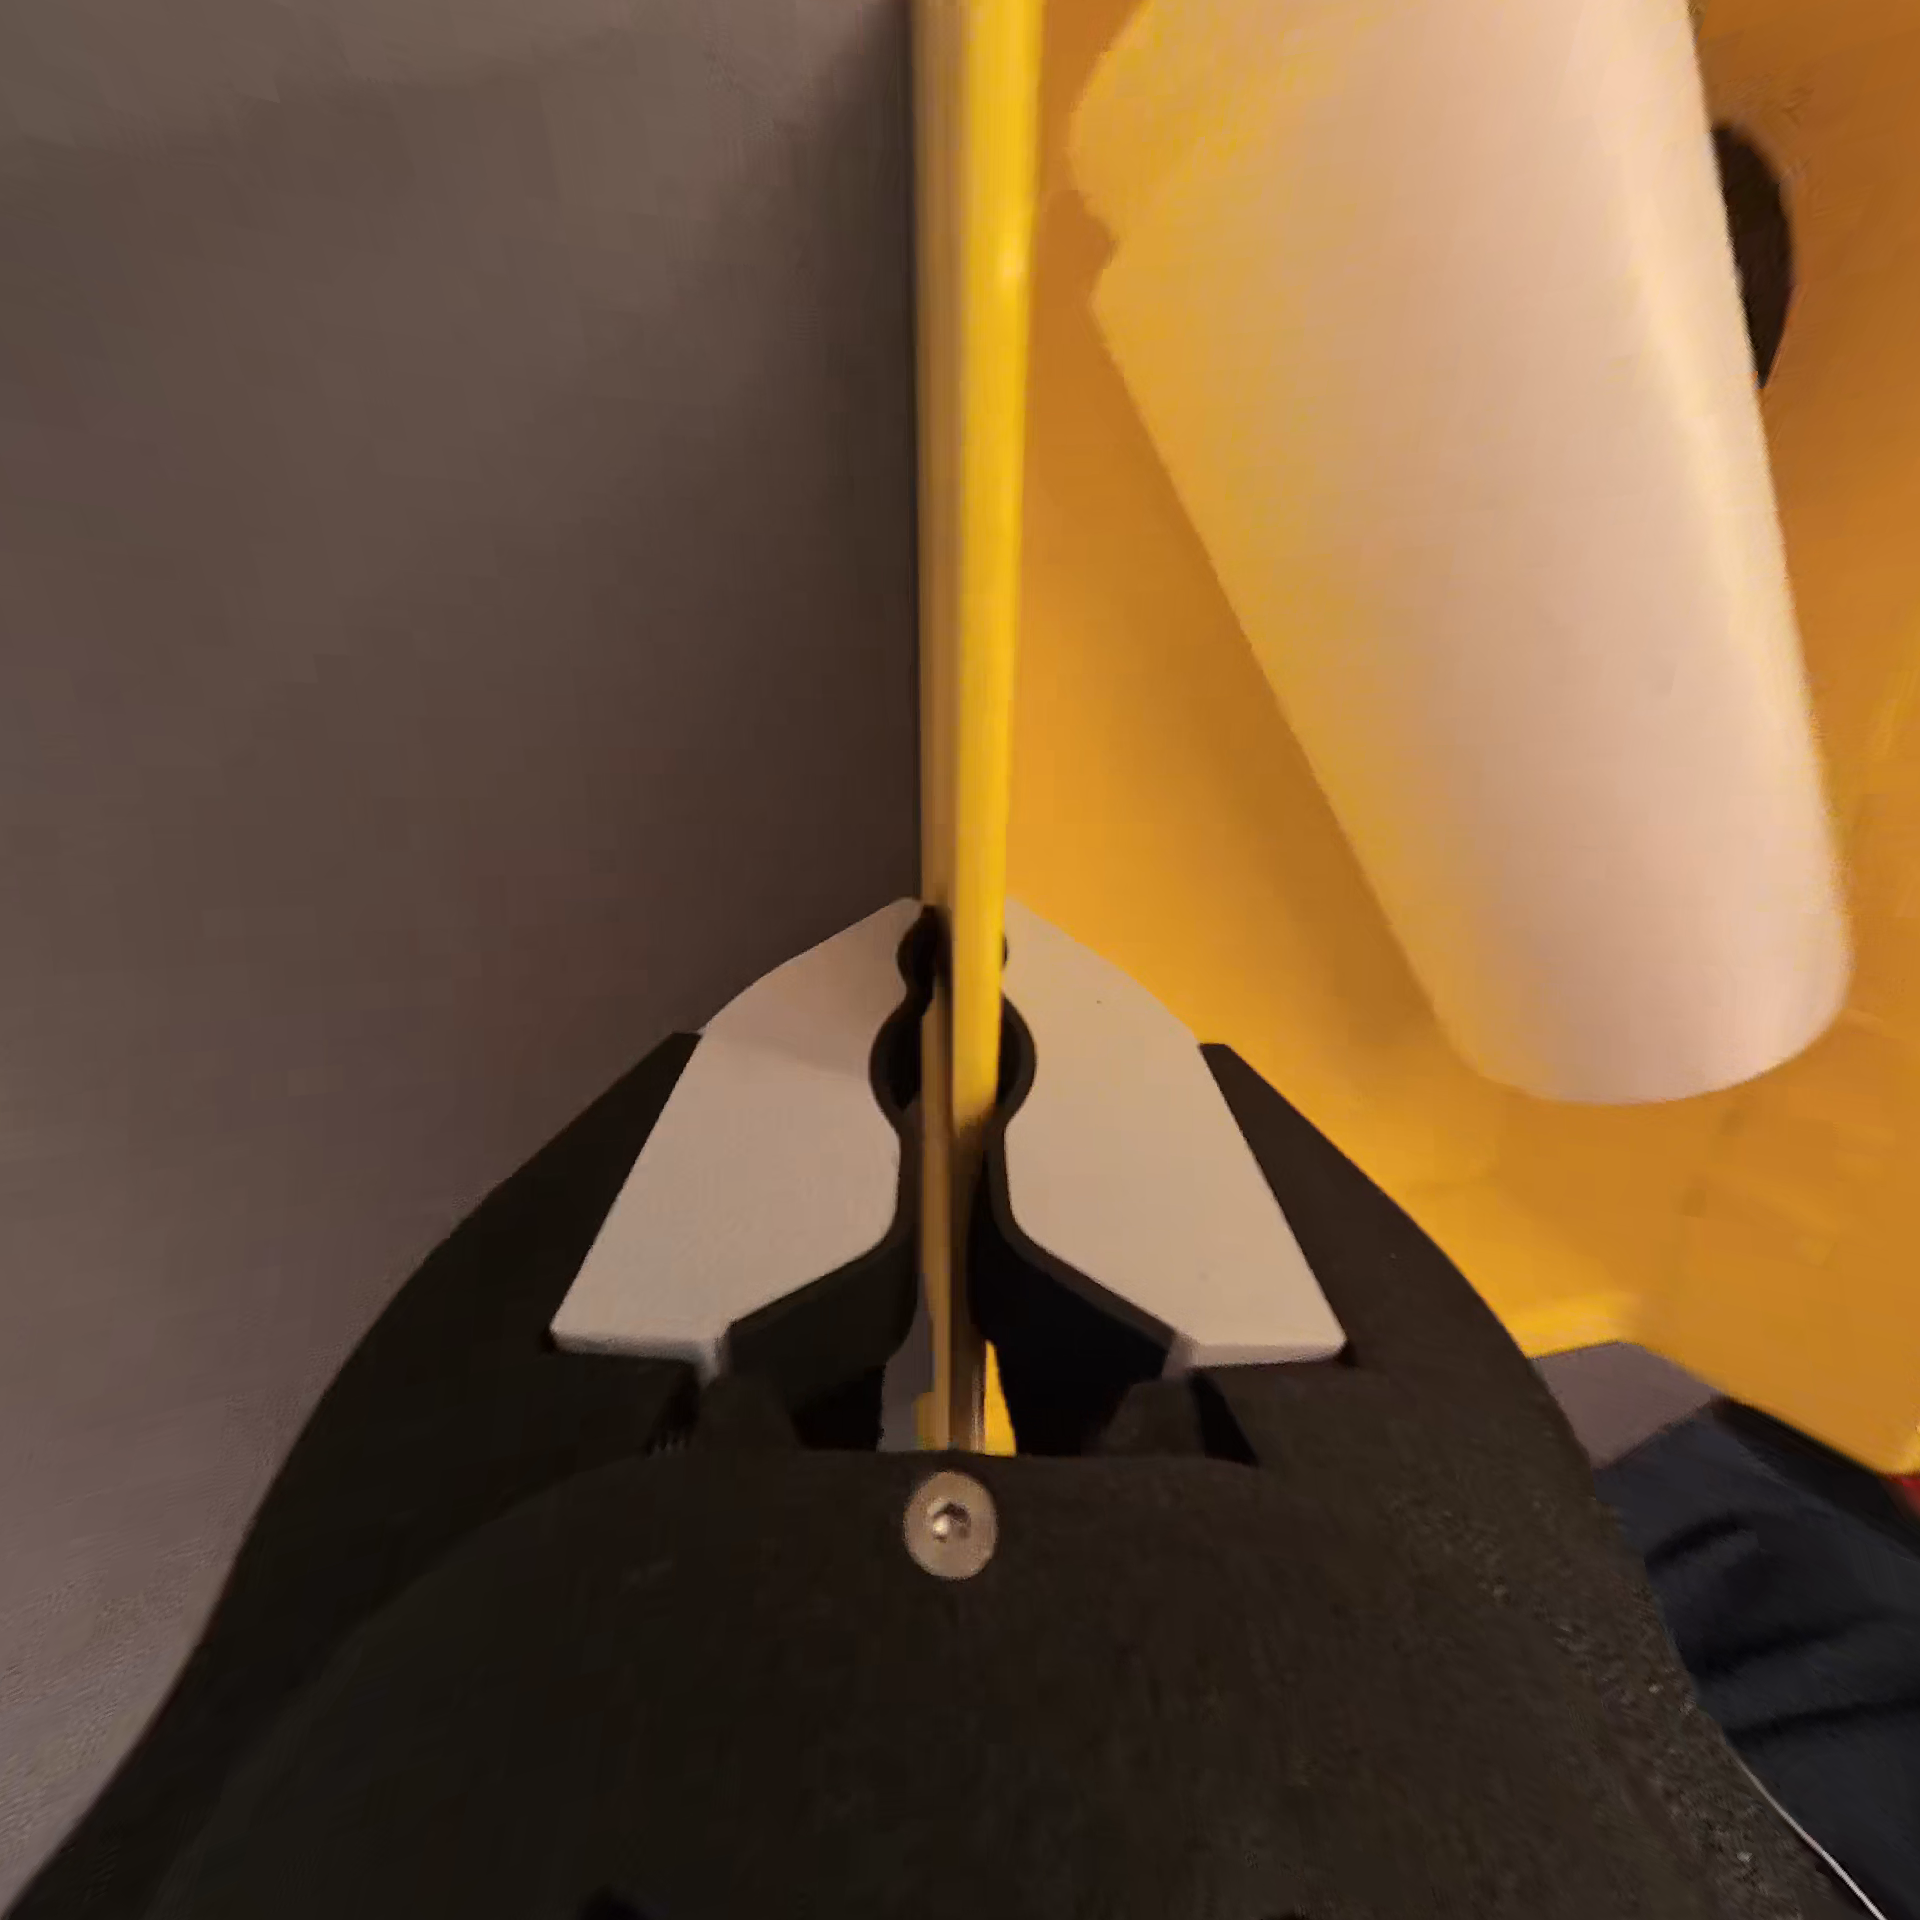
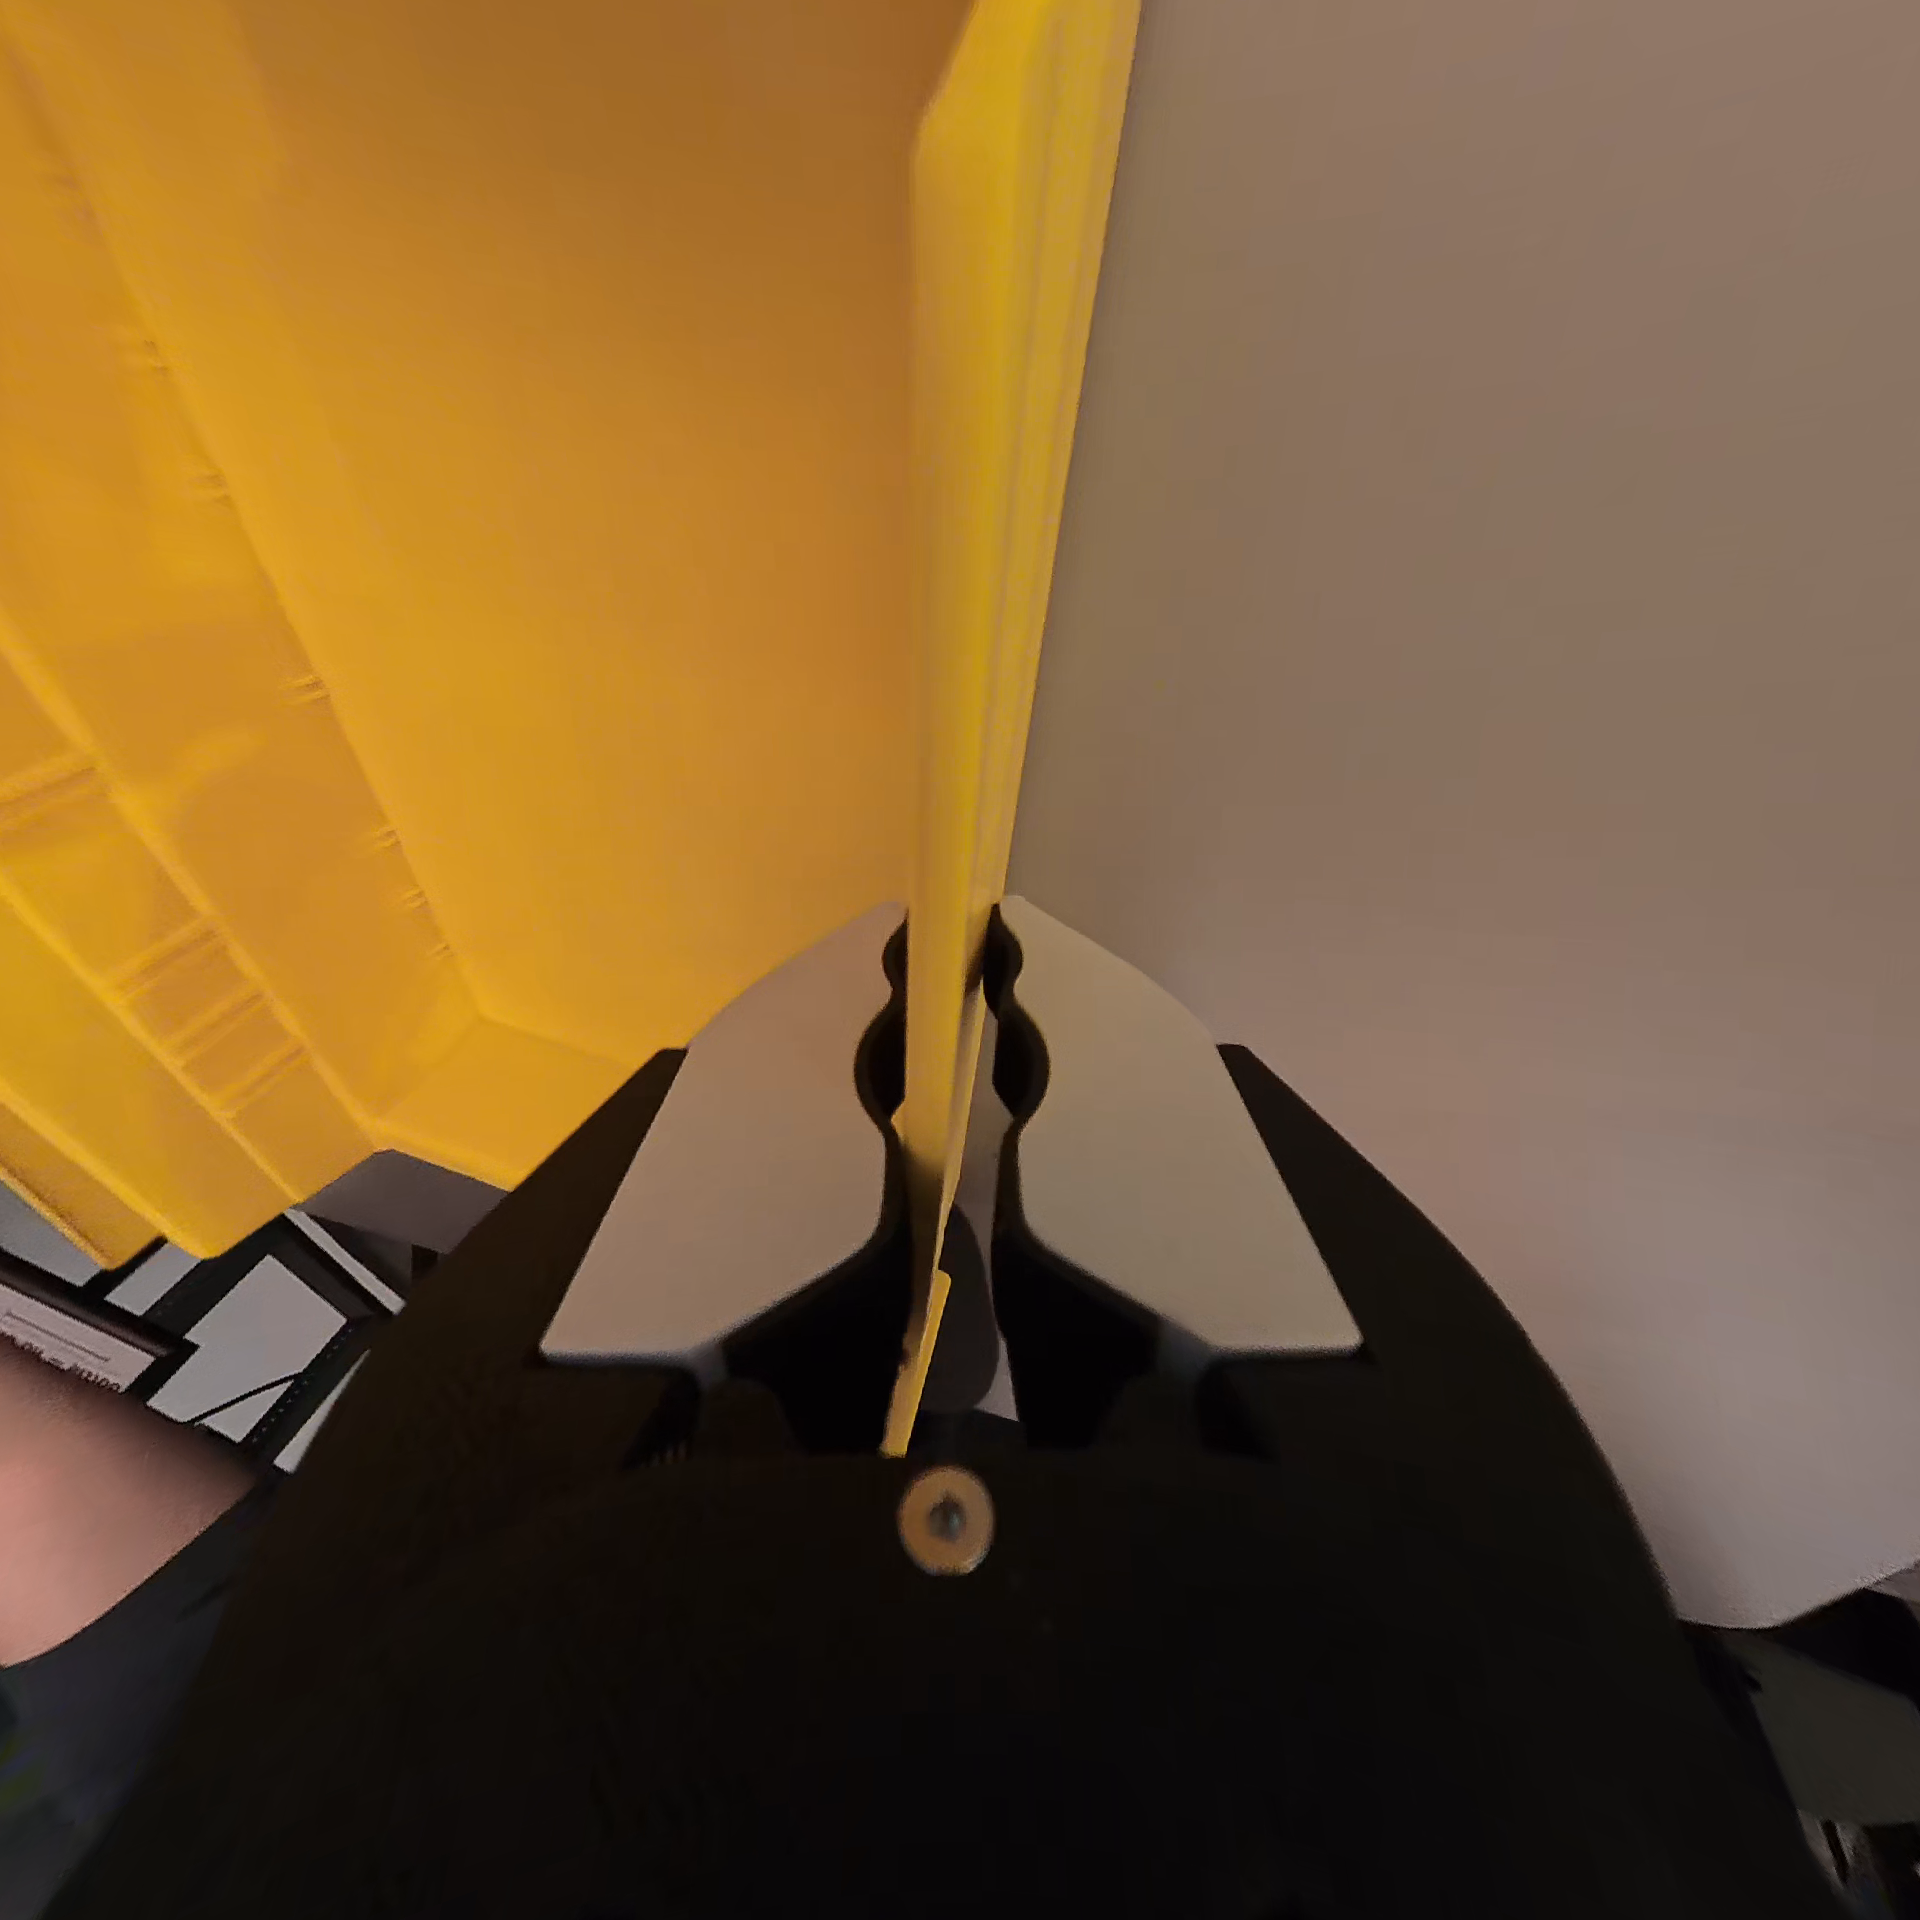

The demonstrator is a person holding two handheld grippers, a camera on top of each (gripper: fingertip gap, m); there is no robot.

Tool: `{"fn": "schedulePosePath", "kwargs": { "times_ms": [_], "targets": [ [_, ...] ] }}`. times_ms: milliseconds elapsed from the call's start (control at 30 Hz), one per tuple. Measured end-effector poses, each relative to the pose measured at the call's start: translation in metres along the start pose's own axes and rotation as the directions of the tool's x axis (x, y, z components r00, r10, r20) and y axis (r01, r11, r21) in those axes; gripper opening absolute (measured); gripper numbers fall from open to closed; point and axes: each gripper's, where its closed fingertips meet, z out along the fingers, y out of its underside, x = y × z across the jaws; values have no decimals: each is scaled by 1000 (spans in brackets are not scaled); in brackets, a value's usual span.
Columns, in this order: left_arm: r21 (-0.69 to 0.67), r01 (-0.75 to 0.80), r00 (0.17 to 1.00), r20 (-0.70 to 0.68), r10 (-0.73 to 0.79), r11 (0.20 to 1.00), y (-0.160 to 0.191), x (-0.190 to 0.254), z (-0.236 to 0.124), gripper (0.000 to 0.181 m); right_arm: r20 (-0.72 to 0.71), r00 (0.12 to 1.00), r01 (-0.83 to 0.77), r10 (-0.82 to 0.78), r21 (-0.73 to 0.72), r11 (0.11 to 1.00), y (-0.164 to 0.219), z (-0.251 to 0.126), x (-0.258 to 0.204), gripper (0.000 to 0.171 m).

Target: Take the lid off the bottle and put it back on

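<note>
A yellow plastic bin fills both views. My left gripper (image 1: 961,916) is shut on the thin edge of one bin wall (image 1: 977,416), which runs straight up between the fingers. My right gripper (image 2: 951,914) is shut on the edge of another bin wall (image 2: 1023,416) in the same way. A white cylindrical bottle (image 1: 1455,540) lies tilted inside the bin, to the right of the left gripper, and is blurred. A step near its upper left end may be the lid; I cannot tell for sure. The bottle does not show in the right wrist view.
A dark handle hole (image 1: 1756,249) opens in the far bin wall behind the bottle. A plain grey surface (image 1: 416,623) lies outside the bin on the left, a beige one (image 2: 1455,623) on the right. A person's arm (image 2: 73,1496) and black-and-white sheets (image 2: 249,1340) show at lower left.
</note>
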Motion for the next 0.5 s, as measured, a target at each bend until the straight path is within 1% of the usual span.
{"fn": "schedulePosePath", "kwargs": {
  "times_ms": [33,67,167,233,300,333,400,500],
  "targets": [
    [5,39,999,-21,-39,999,6,-12,-4,4,4,1000,7,-7,-5,1000,0,1,-4,12],
    [10,59,998,-11,-59,998,14,-26,-9,5,8,1000,10,-10,-7,1000,-1,3,-7,13],
    [22,94,993,63,-96,995,40,-74,-26,5,0,1000,20,-20,7,1000,-6,4,-12,12],
    [45,150,987,53,-152,988,57,-100,-36,5,-2,999,36,-36,35,999,-12,4,-14,12],
    [71,232,972,9,-234,970,72,-122,-44,5,-5,1000,21,-21,56,998,-18,4,-14,11],
    [83,256,966,12,-258,963,79,-135,-49,5,-6,1000,19,-19,59,998,-19,4,-15,11],
    [108,284,955,55,-291,953,93,-160,-58,4,-19,999,47,-47,46,998,-19,4,-17,11],
    [141,345,935,34,-353,928,109,-186,-68,4,-64,995,74,-73,14,997,-16,4,-17,9]
  ]
}}
